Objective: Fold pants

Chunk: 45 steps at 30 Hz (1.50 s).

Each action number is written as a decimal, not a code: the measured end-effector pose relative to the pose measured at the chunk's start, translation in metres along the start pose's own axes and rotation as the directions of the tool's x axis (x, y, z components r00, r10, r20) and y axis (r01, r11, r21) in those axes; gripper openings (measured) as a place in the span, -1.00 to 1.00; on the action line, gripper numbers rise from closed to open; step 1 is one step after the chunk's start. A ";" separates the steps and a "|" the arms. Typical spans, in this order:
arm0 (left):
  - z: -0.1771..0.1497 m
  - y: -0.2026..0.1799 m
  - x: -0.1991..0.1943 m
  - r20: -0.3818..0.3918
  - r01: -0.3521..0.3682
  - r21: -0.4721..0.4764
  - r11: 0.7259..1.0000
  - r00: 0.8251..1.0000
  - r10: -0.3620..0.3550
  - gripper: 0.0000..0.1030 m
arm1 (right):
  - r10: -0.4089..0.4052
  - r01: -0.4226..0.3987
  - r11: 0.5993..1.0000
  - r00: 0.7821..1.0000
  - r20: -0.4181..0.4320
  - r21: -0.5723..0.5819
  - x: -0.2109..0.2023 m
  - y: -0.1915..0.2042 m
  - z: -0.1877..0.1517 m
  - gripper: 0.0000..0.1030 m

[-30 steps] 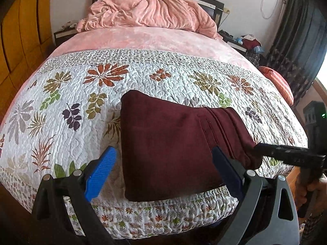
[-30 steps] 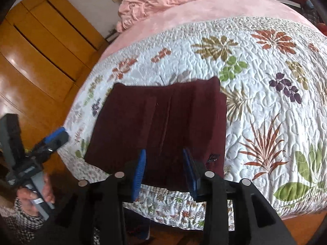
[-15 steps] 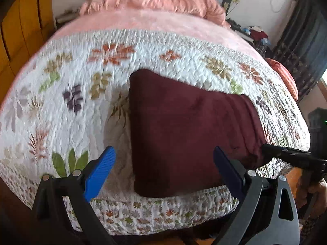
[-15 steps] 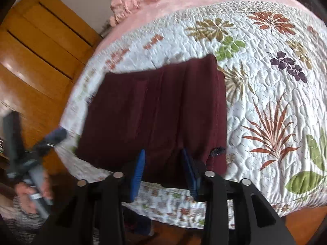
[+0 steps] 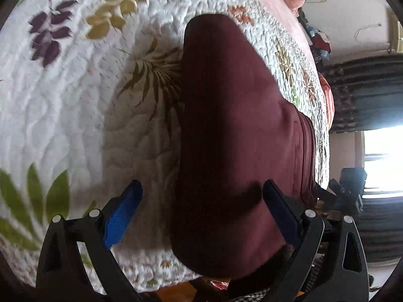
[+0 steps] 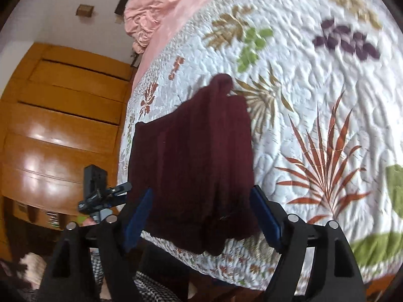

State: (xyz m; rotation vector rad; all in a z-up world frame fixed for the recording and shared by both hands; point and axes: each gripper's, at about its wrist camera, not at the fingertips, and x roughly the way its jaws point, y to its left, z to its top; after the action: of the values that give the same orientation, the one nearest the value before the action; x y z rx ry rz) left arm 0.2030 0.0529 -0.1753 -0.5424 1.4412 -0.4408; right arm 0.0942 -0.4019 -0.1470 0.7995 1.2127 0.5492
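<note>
Right wrist: right tool opening | pants between jaws

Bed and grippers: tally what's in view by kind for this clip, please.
Maroon folded pants: 1
Floral quilts: 1
Pink blankets: 1
Grippers, left gripper and right gripper: 2
Total: 5
</note>
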 end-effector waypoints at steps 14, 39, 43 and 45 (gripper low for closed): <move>0.010 -0.013 0.047 -0.073 0.190 0.003 0.982 0.979 -0.189 0.77 | 0.112 -0.116 0.993 0.986 -0.123 -0.021 0.060 -0.020 0.030 0.64; 0.049 -0.070 -0.026 0.230 0.214 0.103 0.971 0.945 -0.233 -0.35 | 0.022 -0.008 0.969 0.998 0.053 -0.248 0.020 0.096 0.089 -0.24; 0.094 -0.077 -0.027 0.267 0.135 0.136 0.981 0.949 -0.168 -0.34 | -0.010 0.025 0.971 0.998 0.065 -0.239 0.037 0.102 0.134 -0.25; 0.111 -0.075 -0.020 0.271 0.102 0.128 0.986 0.953 -0.134 -0.34 | -0.037 0.051 0.971 0.997 0.063 -0.234 0.053 0.102 0.151 -0.25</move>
State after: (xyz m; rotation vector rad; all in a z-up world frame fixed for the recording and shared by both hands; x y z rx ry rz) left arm 0.3144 0.0136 -0.1090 -0.5774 1.1102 -0.5160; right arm 0.2580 -0.3364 -0.0775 0.5819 1.0855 0.6167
